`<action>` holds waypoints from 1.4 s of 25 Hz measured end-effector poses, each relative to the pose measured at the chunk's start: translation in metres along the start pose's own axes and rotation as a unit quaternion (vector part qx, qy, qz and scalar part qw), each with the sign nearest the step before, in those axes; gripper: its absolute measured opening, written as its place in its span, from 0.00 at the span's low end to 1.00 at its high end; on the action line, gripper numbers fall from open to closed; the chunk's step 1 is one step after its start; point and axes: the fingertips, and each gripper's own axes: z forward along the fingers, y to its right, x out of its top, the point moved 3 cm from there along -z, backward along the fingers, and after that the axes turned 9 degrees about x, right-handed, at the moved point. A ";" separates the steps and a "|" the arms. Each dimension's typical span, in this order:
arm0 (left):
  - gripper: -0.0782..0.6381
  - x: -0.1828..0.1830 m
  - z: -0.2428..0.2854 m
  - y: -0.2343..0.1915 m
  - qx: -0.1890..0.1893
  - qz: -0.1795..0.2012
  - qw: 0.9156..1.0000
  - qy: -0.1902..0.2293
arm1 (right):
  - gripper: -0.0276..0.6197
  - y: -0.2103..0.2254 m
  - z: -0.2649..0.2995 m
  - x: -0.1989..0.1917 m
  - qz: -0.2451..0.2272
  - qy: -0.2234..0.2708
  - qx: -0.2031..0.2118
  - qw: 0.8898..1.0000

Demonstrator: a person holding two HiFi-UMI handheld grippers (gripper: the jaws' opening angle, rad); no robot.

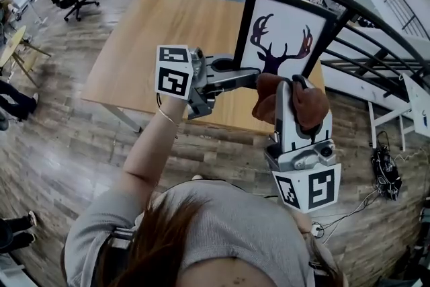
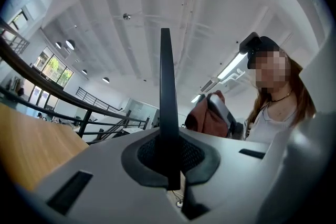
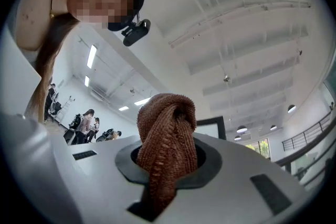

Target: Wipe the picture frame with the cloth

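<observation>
Left gripper (image 1: 232,72): jaws clamped on the left edge of the picture frame (image 1: 285,27), held upright over the wooden table (image 1: 161,37). Right gripper (image 1: 294,87): jaws clamped on the brown cloth (image 1: 310,106), near the frame's lower edge.

Before picture frame (image 1: 282,30), cloth (image 1: 308,107); table (image 1: 168,44) beneath

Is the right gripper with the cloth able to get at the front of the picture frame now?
Probably yes. The right gripper, jaws shut on the cloth, is just below the front of the picture frame, which the left gripper holds by one edge; nothing stands between them.
</observation>
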 end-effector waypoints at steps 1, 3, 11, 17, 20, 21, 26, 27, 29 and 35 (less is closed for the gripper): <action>0.13 0.000 -0.001 0.000 0.000 -0.003 1.000 0.001 | 0.16 0.001 0.005 0.014 -0.015 0.018 0.007 1.000; 0.13 -0.002 -0.002 0.000 0.002 -0.006 1.000 0.003 | 0.16 0.003 0.018 0.046 -0.047 0.063 0.021 0.997; 0.13 -0.008 -0.002 0.015 0.011 0.009 1.000 -0.012 | 0.16 0.003 0.076 0.128 -0.186 0.158 0.028 0.969; 0.13 -0.007 -0.006 0.028 0.010 0.045 0.999 -0.015 | 0.16 -0.003 0.102 0.083 -0.210 0.092 0.026 0.973; 0.13 -0.003 -0.004 0.033 0.019 0.066 0.997 -0.020 | 0.16 -0.002 0.101 0.073 -0.202 0.070 0.025 0.977; 0.13 -0.003 -0.004 0.034 0.021 0.070 0.997 -0.020 | 0.16 -0.002 0.101 0.072 -0.199 0.065 0.024 0.978; 0.13 -0.002 -0.001 0.038 0.027 0.076 0.997 -0.020 | 0.16 -0.002 0.103 0.068 -0.192 0.024 0.018 0.981; 0.13 -0.002 0.000 0.039 0.031 0.081 0.996 -0.024 | 0.16 0.000 0.102 0.063 -0.191 0.014 0.017 0.981; 0.13 -0.003 0.002 0.039 0.036 0.084 0.996 -0.024 | 0.16 0.001 0.099 0.055 -0.189 -0.003 0.020 0.982; 0.13 -0.005 0.002 0.037 0.041 0.062 0.997 -0.007 | 0.16 -0.004 0.096 0.037 -0.172 -0.061 0.055 0.982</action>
